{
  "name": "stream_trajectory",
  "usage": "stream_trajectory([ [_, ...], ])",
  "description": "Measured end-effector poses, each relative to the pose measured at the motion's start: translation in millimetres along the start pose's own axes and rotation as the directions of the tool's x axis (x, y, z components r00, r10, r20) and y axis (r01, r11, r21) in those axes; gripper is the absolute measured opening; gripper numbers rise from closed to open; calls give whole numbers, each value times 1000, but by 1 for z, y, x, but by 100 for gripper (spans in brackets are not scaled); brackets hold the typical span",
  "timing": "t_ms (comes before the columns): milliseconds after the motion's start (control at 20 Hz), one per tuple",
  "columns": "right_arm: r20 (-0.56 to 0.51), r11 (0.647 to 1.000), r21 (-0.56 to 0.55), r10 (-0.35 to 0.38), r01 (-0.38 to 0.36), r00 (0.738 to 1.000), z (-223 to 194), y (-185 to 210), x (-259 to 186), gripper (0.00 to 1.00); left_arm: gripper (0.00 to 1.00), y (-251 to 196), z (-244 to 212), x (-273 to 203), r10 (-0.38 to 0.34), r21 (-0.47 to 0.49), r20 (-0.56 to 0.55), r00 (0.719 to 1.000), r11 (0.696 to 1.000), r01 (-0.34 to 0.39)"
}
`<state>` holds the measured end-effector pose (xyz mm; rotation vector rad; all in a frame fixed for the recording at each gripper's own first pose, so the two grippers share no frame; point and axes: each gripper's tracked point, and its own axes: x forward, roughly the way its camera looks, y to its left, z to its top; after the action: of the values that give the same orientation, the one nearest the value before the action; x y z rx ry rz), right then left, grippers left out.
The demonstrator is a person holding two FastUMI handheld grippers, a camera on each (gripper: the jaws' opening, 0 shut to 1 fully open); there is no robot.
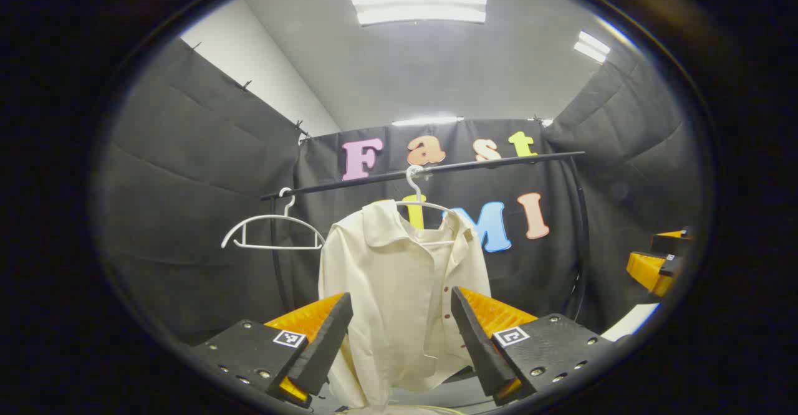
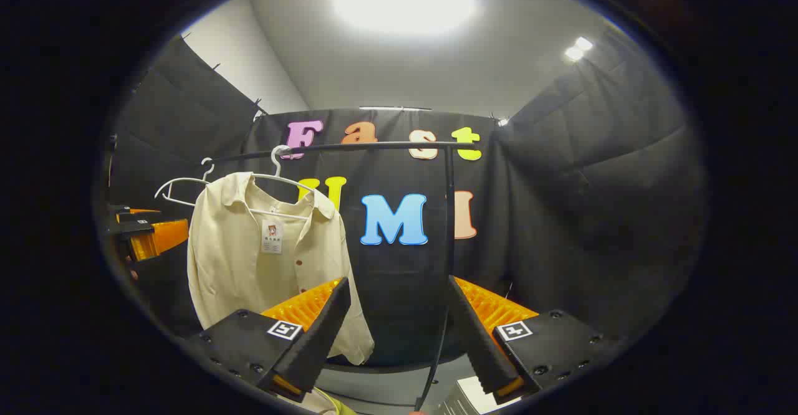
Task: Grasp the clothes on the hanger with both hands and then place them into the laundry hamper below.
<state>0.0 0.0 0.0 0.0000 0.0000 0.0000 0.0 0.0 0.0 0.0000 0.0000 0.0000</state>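
Observation:
A cream button-up shirt [image 1: 399, 290] hangs on a white hanger [image 1: 416, 197] from a black rail [image 1: 436, 169]. In the left gripper view it hangs straight ahead, and my left gripper [image 1: 402, 334] stands open in front of its lower half, apart from the cloth. In the right gripper view the shirt [image 2: 262, 259] hangs to the left, and my right gripper [image 2: 399, 334] is open, facing the black cloth wall beside it. The left gripper [image 2: 149, 237] shows at the far left there; the right gripper [image 1: 654, 265] shows at the right edge of the left gripper view.
An empty white hanger [image 1: 271, 231] hangs left of the shirt on the same rail. The rack's upright pole [image 2: 447, 228] stands just ahead of my right gripper. Something pale [image 1: 399, 410] shows at the bottom edge below the shirt.

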Motion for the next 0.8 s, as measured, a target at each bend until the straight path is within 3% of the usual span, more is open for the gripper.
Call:
stream_trajectory([
  [800,-7,999,23,-43,43,999,2,26,-9,97,94,34,6,-5,-30,30,15,999,999,29],
])
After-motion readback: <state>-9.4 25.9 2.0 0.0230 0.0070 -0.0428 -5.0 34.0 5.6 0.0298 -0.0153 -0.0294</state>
